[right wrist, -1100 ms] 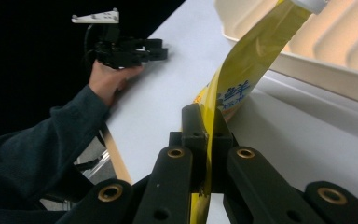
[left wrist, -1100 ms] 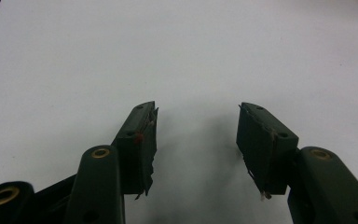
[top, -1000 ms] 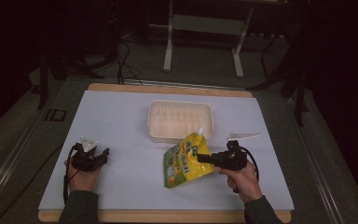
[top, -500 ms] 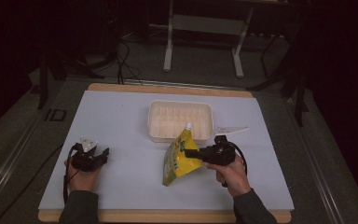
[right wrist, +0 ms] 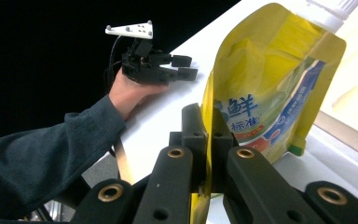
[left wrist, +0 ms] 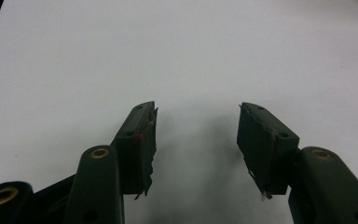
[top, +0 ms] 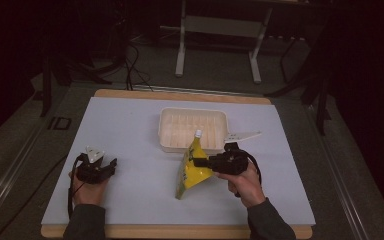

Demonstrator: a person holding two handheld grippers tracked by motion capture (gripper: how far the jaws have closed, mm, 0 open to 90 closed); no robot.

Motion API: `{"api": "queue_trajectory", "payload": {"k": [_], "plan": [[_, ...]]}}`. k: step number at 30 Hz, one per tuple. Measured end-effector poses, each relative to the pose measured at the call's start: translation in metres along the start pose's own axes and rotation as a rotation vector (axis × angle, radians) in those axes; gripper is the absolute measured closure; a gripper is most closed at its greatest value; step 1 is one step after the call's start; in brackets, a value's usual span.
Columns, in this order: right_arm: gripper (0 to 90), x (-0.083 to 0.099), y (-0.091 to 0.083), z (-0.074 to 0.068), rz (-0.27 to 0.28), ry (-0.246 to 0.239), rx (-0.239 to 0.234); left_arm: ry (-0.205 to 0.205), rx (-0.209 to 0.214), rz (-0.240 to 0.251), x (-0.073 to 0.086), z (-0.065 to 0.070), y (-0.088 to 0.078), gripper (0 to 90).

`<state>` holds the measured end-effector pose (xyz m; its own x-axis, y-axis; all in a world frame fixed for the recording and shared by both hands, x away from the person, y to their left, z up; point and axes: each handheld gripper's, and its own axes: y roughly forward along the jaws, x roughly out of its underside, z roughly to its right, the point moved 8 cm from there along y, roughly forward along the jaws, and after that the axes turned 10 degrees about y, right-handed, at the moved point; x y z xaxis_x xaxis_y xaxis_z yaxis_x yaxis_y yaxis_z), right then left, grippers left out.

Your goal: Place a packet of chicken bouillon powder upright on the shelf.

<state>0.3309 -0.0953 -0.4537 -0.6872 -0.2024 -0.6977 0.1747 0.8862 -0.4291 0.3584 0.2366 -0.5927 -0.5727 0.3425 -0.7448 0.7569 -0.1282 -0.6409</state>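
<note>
A yellow spouted pouch (top: 192, 169) with a white cap stands tilted just in front of the white tray (top: 166, 131). My right gripper (top: 198, 162) is shut on the pouch's side edge; in the right gripper view both jaws pinch the yellow seam (right wrist: 209, 140) of the pouch (right wrist: 270, 88). My left gripper (top: 111, 165) rests near the table's left front, open, with bare white table between its pads (left wrist: 140, 144). The left gripper (right wrist: 186, 67) also shows far off in the right gripper view, held by a hand.
The white ribbed tray stands at mid-table, behind the pouch. The table top (top: 130, 125) is a white sheet on a wooden board (top: 180, 232). Dark floor, cables and a metal stand (top: 217, 25) lie beyond the far edge.
My right gripper has carried the pouch up and leftward, turning it from lying flat to nearly upright beside the tray. The left gripper has stayed put.
</note>
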Motion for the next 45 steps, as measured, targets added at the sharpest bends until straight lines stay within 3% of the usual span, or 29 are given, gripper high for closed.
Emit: {"api": "queue_trajectory", "payload": {"k": [45], "plan": [[90.0,-0.022,0.010,-0.018,-0.020,-0.132,0.041,0.005,-0.006,-0.001,0.000,0.000,0.000,46.1]]}}
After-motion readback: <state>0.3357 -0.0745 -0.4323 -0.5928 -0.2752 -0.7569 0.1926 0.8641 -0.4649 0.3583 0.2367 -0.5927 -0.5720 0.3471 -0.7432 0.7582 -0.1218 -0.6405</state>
